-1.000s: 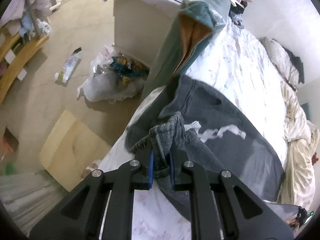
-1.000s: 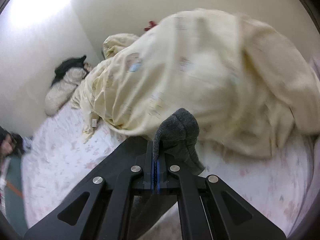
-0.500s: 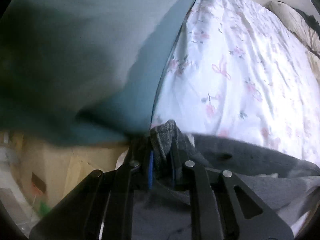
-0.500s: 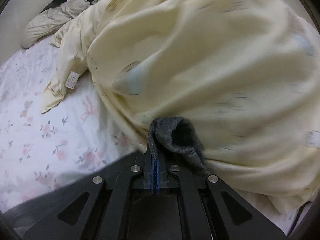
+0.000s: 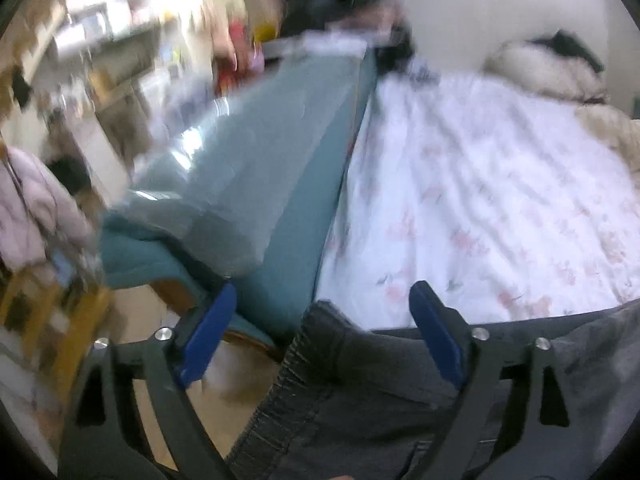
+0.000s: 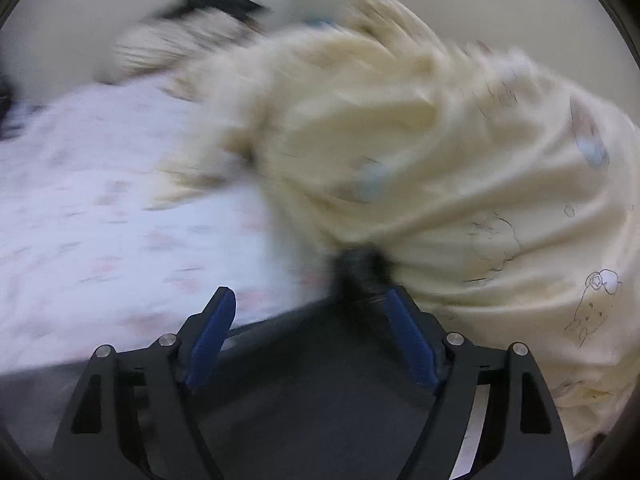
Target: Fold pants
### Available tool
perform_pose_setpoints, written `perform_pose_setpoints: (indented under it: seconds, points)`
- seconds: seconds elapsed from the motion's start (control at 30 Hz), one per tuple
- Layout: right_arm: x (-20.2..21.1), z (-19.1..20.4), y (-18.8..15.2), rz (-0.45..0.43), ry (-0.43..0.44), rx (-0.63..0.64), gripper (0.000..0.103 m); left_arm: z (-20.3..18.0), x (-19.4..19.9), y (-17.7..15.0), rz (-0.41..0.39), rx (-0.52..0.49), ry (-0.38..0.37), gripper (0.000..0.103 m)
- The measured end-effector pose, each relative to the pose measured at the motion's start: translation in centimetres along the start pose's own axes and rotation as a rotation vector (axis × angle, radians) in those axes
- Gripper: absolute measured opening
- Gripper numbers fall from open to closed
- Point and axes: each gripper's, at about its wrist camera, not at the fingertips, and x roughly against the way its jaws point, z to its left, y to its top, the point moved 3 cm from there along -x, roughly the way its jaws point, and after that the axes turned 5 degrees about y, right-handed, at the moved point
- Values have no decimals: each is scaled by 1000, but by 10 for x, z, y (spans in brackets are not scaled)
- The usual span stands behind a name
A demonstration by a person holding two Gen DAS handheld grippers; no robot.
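The dark grey pants [image 5: 360,392] lie on the floral bed sheet [image 5: 480,208], their ribbed waistband edge at the bed's left side. My left gripper [image 5: 322,300] hangs over that waistband with its jaws opening wide; the cloth lies between and below the blue pads [image 5: 208,332] without being pressed. In the right wrist view the pants [image 6: 320,380] show as a dark, blurred sheet under my right gripper [image 6: 308,304]. Its jaws are opening too, and a bunched corner of cloth [image 6: 360,268] sits just ahead of the right pad, untouched.
A teal cushion-like slab [image 5: 280,168] leans against the bed's left edge. A cream quilt [image 6: 440,160] is heaped close ahead of the right gripper. A pillow with a black garment [image 5: 548,64] lies at the bed's head. Cluttered shelves and floor lie to the left.
Both grippers have let go of the pants and now stand wide apart. Both hands swung across the bed, and the pants now lie spread flat on the sheet.
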Motion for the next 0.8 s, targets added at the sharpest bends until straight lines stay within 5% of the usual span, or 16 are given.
perform_pose_setpoints:
  seconds: [0.07,0.17,0.23,0.27,0.33,0.4,0.6,0.67,0.73,0.8]
  points:
    - [25,48,-17,-13,203,66,80,-27,20,-15,-69,-119,-78,87]
    - [54,135,-49,25,419,228,77,-71,19,-40,-7,-269,-203,87]
    - [65,189,-72,61,518,325,65,-101,4,-63,102,-344,-270,63]
    - [65,218,-86,108,565,370,48,-111,-2,-69,135,-369,-265,58]
    - [57,261,-111,190,615,436,28,-128,-24,-74,163,-390,-213,36]
    - [36,297,-127,229,574,493,23,-129,-48,-63,172,-329,-165,21]
    - [-17,317,-115,164,436,348,22,-124,-102,-51,252,-209,-73,20]
    - [-8,313,-115,174,450,339,22,-126,-88,-54,240,-224,-93,28]
    - [12,297,-121,163,503,309,22,-119,-64,-59,209,-215,-152,56]
    - [33,270,-132,115,500,277,22,-110,-38,-68,166,-207,-186,65]
